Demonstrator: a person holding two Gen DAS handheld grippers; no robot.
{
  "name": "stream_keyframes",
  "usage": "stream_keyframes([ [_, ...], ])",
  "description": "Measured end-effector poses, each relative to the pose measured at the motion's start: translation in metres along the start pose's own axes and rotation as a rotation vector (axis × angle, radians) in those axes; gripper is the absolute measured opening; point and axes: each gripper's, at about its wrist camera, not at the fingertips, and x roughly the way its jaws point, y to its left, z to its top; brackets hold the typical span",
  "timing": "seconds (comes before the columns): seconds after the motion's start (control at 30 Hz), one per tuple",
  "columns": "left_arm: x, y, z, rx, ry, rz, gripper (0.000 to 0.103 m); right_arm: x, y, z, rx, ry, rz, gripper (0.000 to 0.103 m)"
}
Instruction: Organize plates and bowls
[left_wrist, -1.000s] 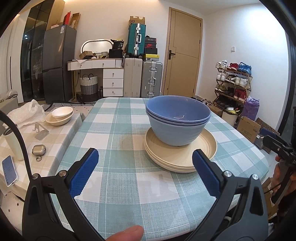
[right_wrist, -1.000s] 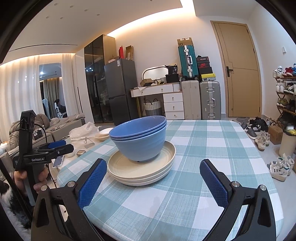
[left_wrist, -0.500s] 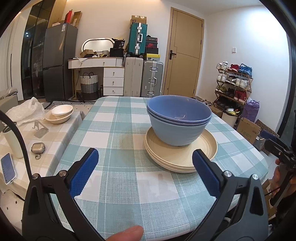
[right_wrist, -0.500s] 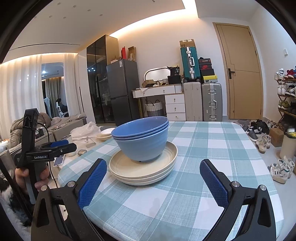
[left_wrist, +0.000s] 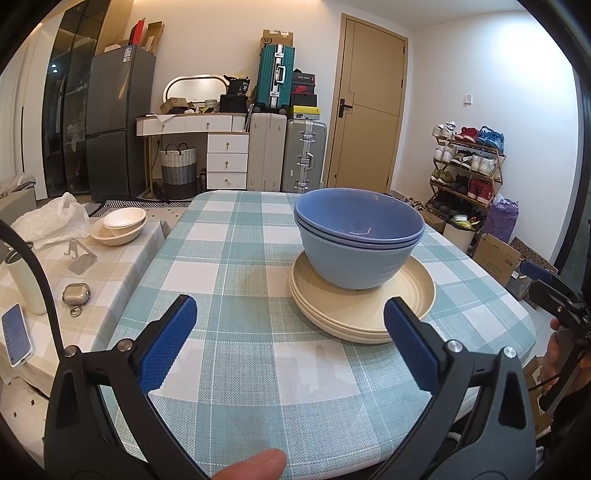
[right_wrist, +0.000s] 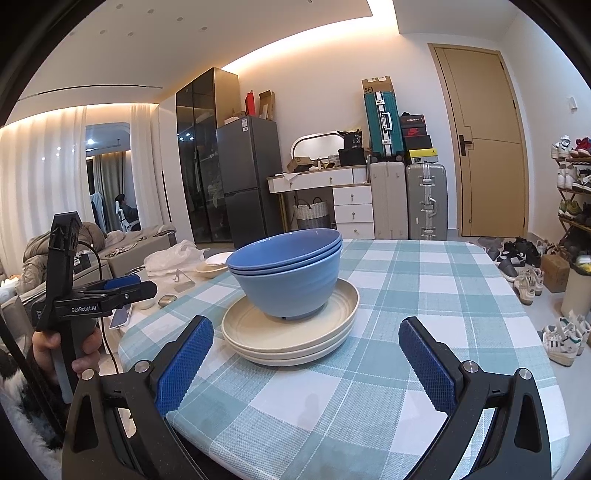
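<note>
Blue nested plastic bowls (left_wrist: 360, 240) sit on cream stacked plates (left_wrist: 364, 304); your left gripper (left_wrist: 290, 341) and right gripper (right_wrist: 304, 356) gape empty near them, stacking apparently finished, so next withdraw

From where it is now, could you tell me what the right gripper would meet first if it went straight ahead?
Most likely the rim of the cream plates, with the blue bowls stacked on them. The right gripper is open and empty; depth is hard to judge.

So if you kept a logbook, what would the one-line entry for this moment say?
left gripper: open, empty | right gripper: open, empty | blue bowls: nested on cream plates | table: stack untouched
</note>
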Motion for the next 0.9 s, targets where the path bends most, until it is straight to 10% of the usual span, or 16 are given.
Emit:
stream_keyframes([
  [0.9,-0.0001,-0.0003,0.0001,0.002,-0.001,-0.001,0.101,0.0029,0.0006,-0.0016,-0.001,0.001,0.005,0.102],
])
